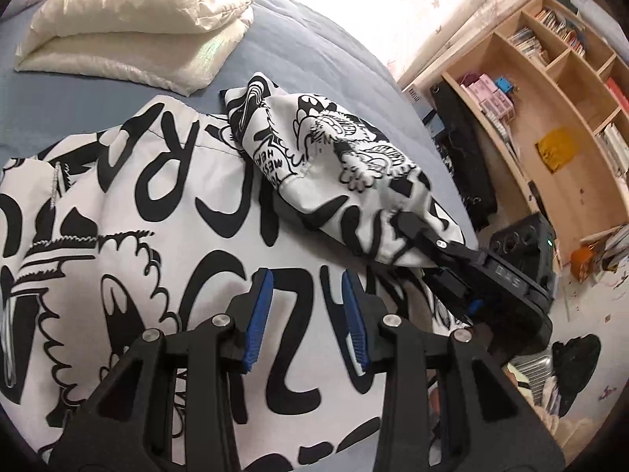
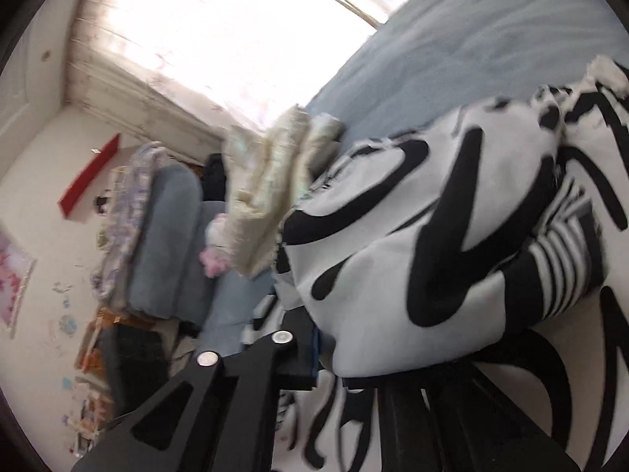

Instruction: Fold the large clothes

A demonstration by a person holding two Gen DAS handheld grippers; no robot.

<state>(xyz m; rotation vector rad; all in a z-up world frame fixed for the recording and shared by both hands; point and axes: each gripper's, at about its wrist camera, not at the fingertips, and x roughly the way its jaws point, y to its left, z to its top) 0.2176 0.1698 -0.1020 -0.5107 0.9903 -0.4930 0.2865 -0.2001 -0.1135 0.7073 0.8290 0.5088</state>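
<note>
Left wrist view: a large white garment [image 1: 165,212] printed with bold black cartoon lettering lies spread over a smooth blue-grey bed [image 1: 322,51]. Its cloth looks soft and thick, with gentle rumples. The left tool [image 1: 304,306] hovers over the cloth, its two black fingers lined with ribbed blue pads [image 1: 259,314] standing partly apart, nothing between them. To the right, the right tool [image 1: 409,224], black and angular, is clamped on a sleeve [image 1: 334,157] of the garment, which is doubled back across the body in a puffy fold. A folded cream quilted jacket [image 1: 129,27], glossy and pillow-like, rests at the far end of the bed. A pale wooden shelf unit [image 1: 558,90] with square compartments stands beyond the bed.

Right wrist view: the picture is blurred. The right tool [image 2: 314,358] is closed on a bulging fold of the white-and-black garment [image 2: 432,236], which fills the right side and shows a striped ribbed cuff [image 2: 558,251]. The cream jacket [image 2: 275,165] and the blue bed [image 2: 491,39] lie behind.
</note>
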